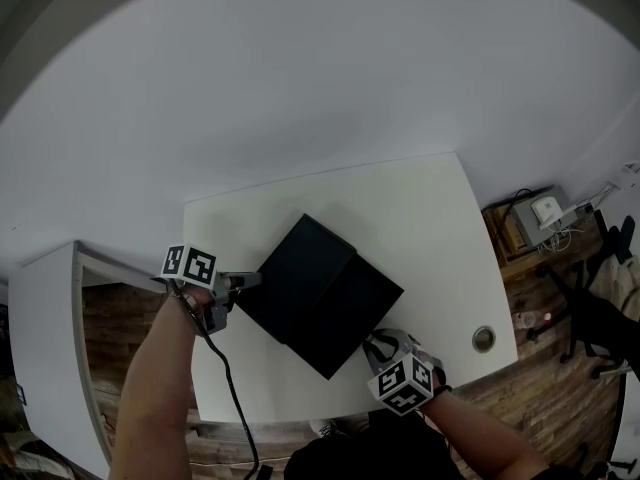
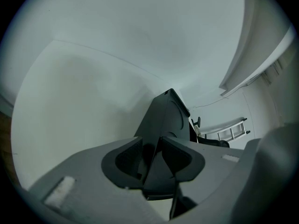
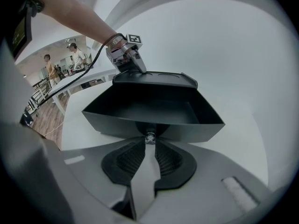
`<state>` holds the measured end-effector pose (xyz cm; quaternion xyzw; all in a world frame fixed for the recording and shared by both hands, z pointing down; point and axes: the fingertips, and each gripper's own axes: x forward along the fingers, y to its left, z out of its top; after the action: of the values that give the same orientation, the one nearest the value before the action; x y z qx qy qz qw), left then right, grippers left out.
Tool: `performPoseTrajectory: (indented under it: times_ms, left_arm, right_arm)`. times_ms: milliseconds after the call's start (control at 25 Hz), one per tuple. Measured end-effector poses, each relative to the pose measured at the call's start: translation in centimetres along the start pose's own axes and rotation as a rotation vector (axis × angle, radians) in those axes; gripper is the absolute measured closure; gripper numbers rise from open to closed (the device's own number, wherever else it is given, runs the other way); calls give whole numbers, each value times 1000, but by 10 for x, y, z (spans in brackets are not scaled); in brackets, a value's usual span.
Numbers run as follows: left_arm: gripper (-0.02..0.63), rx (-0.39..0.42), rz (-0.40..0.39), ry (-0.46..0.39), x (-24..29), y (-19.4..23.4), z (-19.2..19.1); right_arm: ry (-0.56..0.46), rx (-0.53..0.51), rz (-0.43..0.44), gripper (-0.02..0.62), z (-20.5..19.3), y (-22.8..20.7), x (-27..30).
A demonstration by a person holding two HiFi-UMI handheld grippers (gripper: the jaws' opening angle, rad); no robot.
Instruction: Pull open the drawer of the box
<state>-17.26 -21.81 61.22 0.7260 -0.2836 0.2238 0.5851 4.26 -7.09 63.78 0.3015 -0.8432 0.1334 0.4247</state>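
Observation:
A black box [image 1: 300, 263] sits skewed on the white table [image 1: 420, 208]. Its drawer [image 1: 352, 318] is slid out toward me and is empty inside [image 3: 149, 106]. My left gripper [image 1: 247, 281] is shut on the box's left corner; in the left gripper view its jaws [image 2: 156, 160] clamp the box's dark edge [image 2: 167, 120]. At the drawer's front my right gripper [image 1: 380, 346] is shut on the small knob [image 3: 150, 136], with the gripper [image 3: 149, 143] pinching it between its pads. The left gripper [image 3: 135, 65] also shows behind the box in the right gripper view.
A round cable grommet [image 1: 484, 339] is set in the table near its right front corner. A black cable [image 1: 232, 388] hangs from the left gripper over the table's front edge. A second white desk [image 1: 45, 348] stands at left; a low cabinet [image 1: 530, 223] with devices stands at right.

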Motion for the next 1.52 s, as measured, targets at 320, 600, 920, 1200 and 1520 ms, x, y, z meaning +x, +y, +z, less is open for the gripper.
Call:
performPoseTrajectory:
  times_ms: [320,600,920,1200,1520]
  left_arm:
    - [465,18,29,-4,-1,0,0]
    - [456,98,101,-54,-3,-1,4]
    - [460,121,115,-231,-22,-11,8]
    - [600,185,70,-236,-71,-38,-32]
    - [601,140,-80,-399,-135,-80,-149]
  right_arm:
    - [5,-3,12,526,-3,0,6]
    - [-2,1,7,525,-2,-1,9]
    - [-47,108,58,476,-8,5,-15]
    - [-134,230,16,591,-17,5,-66]
    - [-330,571,91,591,-8,25,-128]
